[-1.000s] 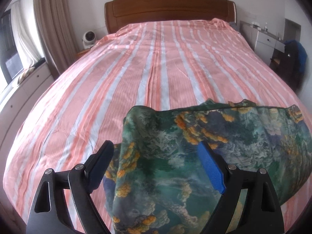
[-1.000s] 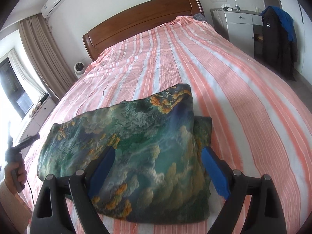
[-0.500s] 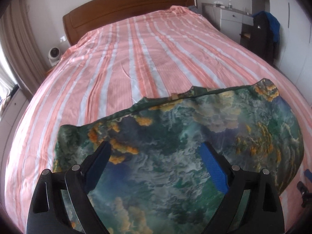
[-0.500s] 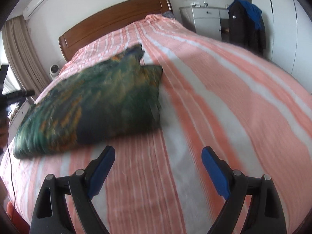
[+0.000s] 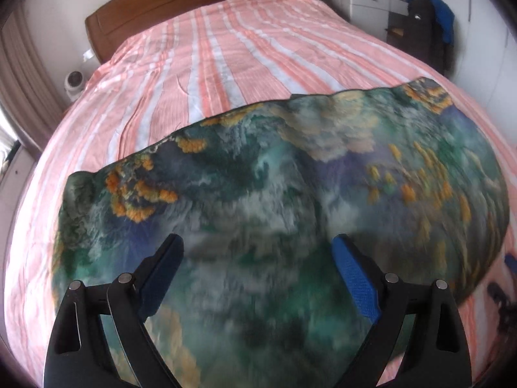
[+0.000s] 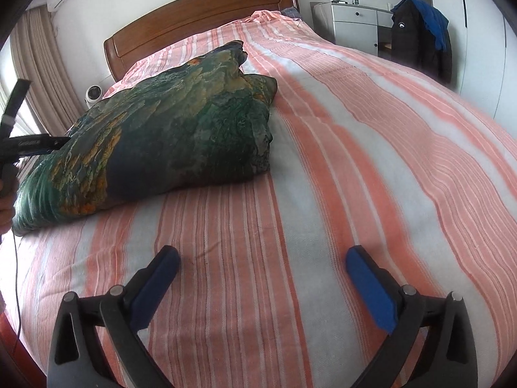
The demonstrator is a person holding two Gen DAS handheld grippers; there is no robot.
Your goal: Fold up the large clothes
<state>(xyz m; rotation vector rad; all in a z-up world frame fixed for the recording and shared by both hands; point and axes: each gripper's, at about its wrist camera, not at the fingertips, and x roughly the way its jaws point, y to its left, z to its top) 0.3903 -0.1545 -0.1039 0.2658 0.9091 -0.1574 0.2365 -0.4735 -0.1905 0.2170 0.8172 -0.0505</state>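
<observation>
A folded green garment with orange and blue cloud print lies on the pink striped bed. My left gripper is open and hovers just above the garment's near part, holding nothing. In the right wrist view the same garment lies as a thick folded bundle at the left. My right gripper is open and empty over bare bedspread, to the right of and nearer than the garment. The left gripper's handle shows at the left edge there.
A wooden headboard stands at the far end. A grey dresser and a chair with a dark jacket stand at the right of the bed. A white fan and curtains are at the left.
My right gripper has drawn back off the garment to the right, over bare bedspread. My left gripper has shifted over the garment's middle. Both stay open.
</observation>
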